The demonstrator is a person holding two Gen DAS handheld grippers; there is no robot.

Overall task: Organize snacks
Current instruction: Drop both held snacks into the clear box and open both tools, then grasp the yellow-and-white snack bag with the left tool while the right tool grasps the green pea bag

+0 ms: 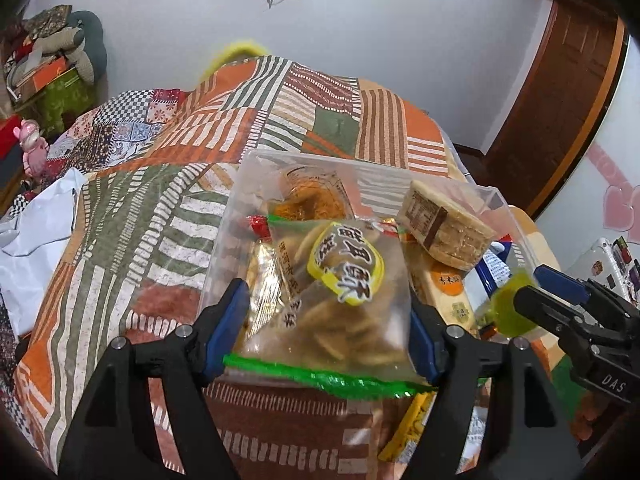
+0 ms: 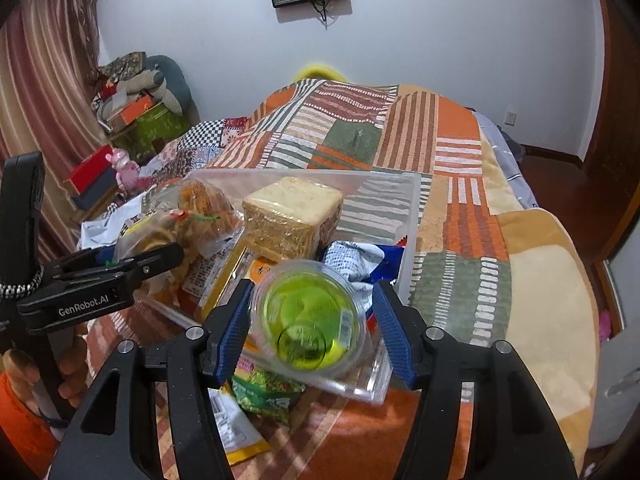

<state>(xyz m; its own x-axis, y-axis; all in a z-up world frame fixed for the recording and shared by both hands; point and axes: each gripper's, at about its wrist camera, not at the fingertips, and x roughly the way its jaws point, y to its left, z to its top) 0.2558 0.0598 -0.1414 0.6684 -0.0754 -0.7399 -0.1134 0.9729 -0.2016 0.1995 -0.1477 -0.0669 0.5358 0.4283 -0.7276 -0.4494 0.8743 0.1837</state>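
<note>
A clear plastic bin [image 1: 496, 196] on the patchwork bed holds several snacks, among them a wrapped square cake [image 1: 444, 228]. My left gripper [image 1: 326, 336] is shut on a clear bag of biscuits with a yellow label and green seams [image 1: 340, 304], holding it over the bin's near left side. My right gripper [image 2: 310, 322] is shut on a clear cup of green jelly [image 2: 308, 320], over the bin's [image 2: 412, 216] near right part. The right gripper with the cup also shows in the left wrist view [image 1: 532, 300]. The left gripper shows at the left of the right wrist view [image 2: 160, 252].
A green snack packet [image 2: 266, 394] and a yellow and white packet [image 2: 236, 440] lie on the bed in front of the bin. A white plastic bag [image 1: 36, 236] lies to the left. Boxes and a pink toy [image 2: 126, 170] stand beside the bed at far left.
</note>
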